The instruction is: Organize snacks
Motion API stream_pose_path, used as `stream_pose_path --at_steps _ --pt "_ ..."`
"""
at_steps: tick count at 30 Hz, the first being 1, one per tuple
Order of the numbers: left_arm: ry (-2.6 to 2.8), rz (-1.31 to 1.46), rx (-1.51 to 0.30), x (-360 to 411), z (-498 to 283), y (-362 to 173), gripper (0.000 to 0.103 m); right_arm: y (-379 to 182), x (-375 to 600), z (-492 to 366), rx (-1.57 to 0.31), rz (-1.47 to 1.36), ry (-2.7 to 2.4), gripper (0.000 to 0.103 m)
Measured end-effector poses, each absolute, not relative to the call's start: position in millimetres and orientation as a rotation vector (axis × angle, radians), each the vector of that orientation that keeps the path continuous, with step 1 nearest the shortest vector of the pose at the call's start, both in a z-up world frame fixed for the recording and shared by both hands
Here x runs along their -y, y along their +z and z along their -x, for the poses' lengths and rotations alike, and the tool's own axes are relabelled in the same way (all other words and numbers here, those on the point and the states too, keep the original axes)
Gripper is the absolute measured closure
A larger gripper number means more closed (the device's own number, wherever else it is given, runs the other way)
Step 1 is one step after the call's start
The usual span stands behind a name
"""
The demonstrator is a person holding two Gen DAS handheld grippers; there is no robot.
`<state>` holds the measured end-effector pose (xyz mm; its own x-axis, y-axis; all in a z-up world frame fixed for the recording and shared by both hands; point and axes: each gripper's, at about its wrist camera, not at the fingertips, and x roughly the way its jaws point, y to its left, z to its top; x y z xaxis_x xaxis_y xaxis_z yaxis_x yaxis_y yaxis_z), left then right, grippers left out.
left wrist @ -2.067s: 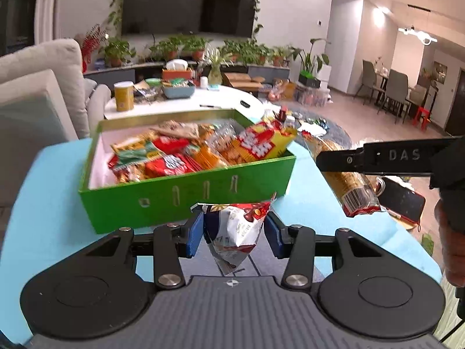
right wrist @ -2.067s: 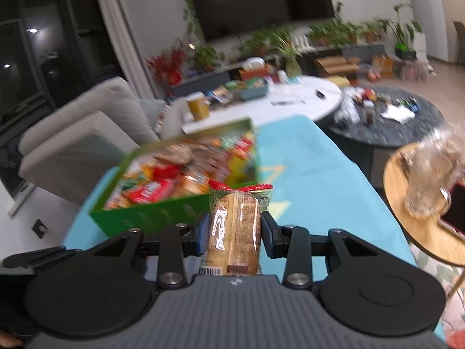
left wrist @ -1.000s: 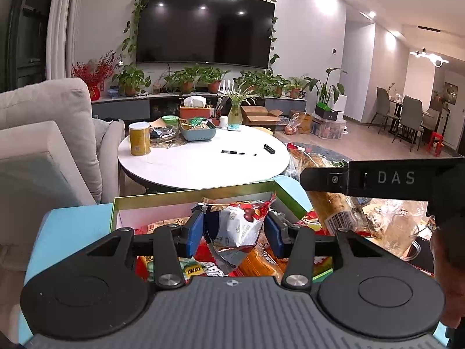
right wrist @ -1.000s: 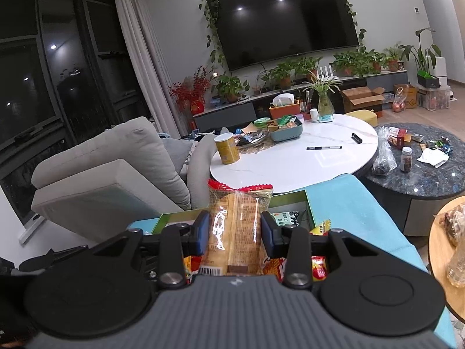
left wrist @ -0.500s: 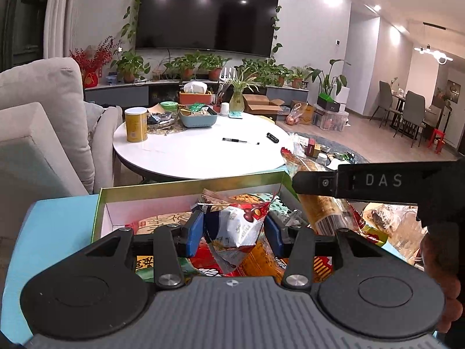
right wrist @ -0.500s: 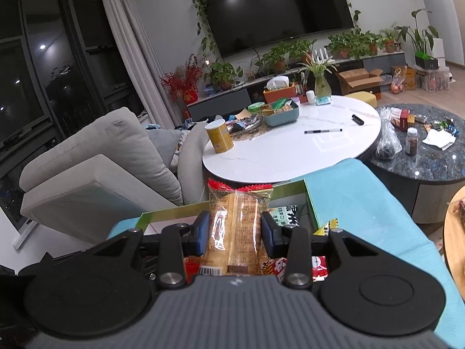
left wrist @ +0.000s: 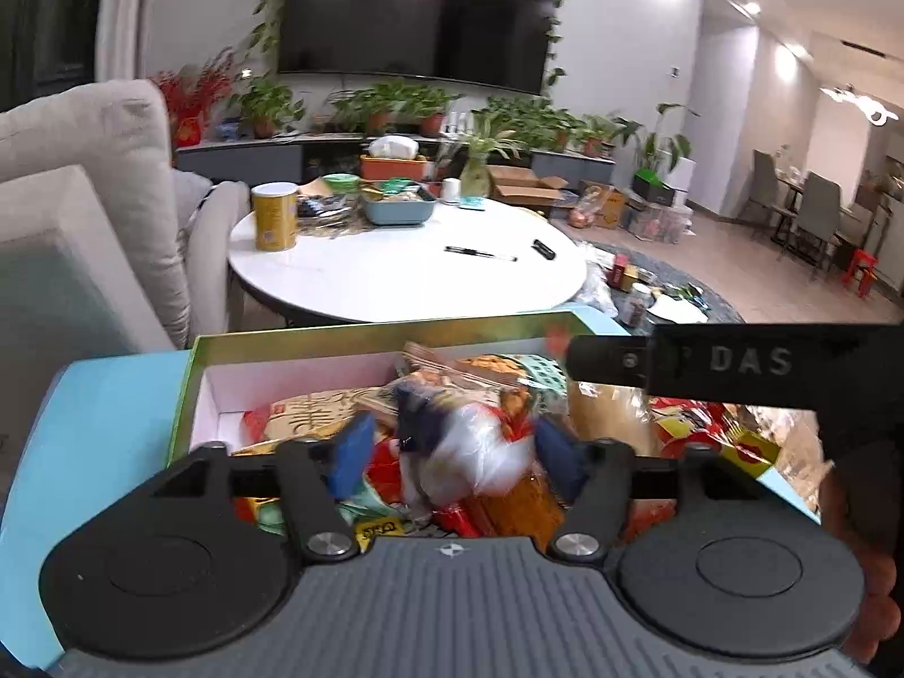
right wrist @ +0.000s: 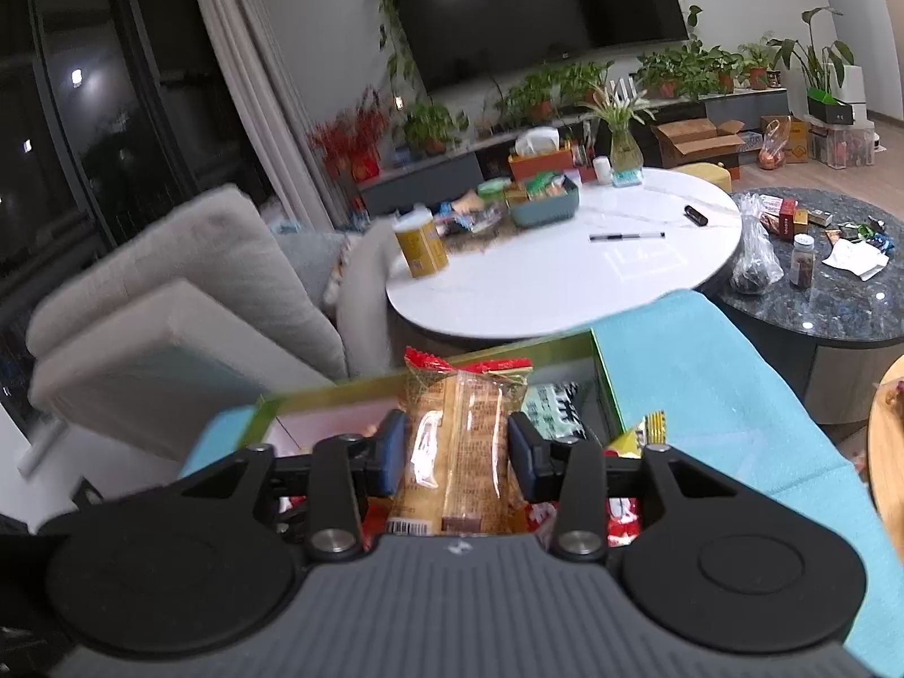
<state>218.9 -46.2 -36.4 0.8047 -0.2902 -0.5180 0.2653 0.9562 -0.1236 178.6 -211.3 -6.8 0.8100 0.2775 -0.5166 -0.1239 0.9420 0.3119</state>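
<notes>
A green box (left wrist: 361, 333) full of snack packets sits on the light blue table (left wrist: 107, 424). My left gripper (left wrist: 455, 455) hangs over the box with its jaws spread; a white, red and dark snack bag (left wrist: 463, 452) is blurred between the blue pads, apart from them. My right gripper (right wrist: 456, 446) is shut on a clear-wrapped brown cake packet (right wrist: 460, 440) with a red top seam, held over the box (right wrist: 542, 350). The right gripper's side (left wrist: 723, 364) shows at the right of the left wrist view.
A round white table (left wrist: 407, 277) with a yellow can (left wrist: 274, 214), a pen and a tray stands beyond the box. A grey sofa (left wrist: 85, 214) is at the left. A dark round table (right wrist: 819, 294) with clutter is at the right.
My left gripper's jaws have spread and the snack bag has come loose between them, dropping toward the box. My right gripper has tilted lower over the box, still holding the cake packet.
</notes>
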Motion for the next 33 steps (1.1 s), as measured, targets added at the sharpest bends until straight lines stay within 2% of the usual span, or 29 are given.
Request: stream_pose_path --at_steps 12,15,20,24,28,33 --pt "-0.29 0.04 -0.52 39.8 -191.9 -16.0 0.038 9.5 211.2 -154.6 -0.546 -0.28 0.223 0.038" --pt "-0.289 0.045 -0.497 36.1 -176.9 -9.9 0.03 14.9 210.1 -142.0 -0.534 -0.279 0.23 0.038" --pt "-0.282 0.035 -0.464 32.9 -147.4 1.9 0.028 23.0 205.2 -115.9 -0.516 -0.269 0.26 0.038" --pt "-0.271 0.044 -0.433 26.7 -122.5 10.8 0.018 30.5 206.6 -93.6 -0.501 -0.265 0.267 0.038" --pt "-0.265 0.046 -0.422 22.9 -100.1 17.0 0.017 39.3 208.2 -70.0 -0.482 -0.262 0.272 0.037" --pt "-0.26 0.039 -0.399 17.5 -70.6 24.0 0.011 50.0 208.8 -42.9 -0.448 -0.265 0.286 0.038"
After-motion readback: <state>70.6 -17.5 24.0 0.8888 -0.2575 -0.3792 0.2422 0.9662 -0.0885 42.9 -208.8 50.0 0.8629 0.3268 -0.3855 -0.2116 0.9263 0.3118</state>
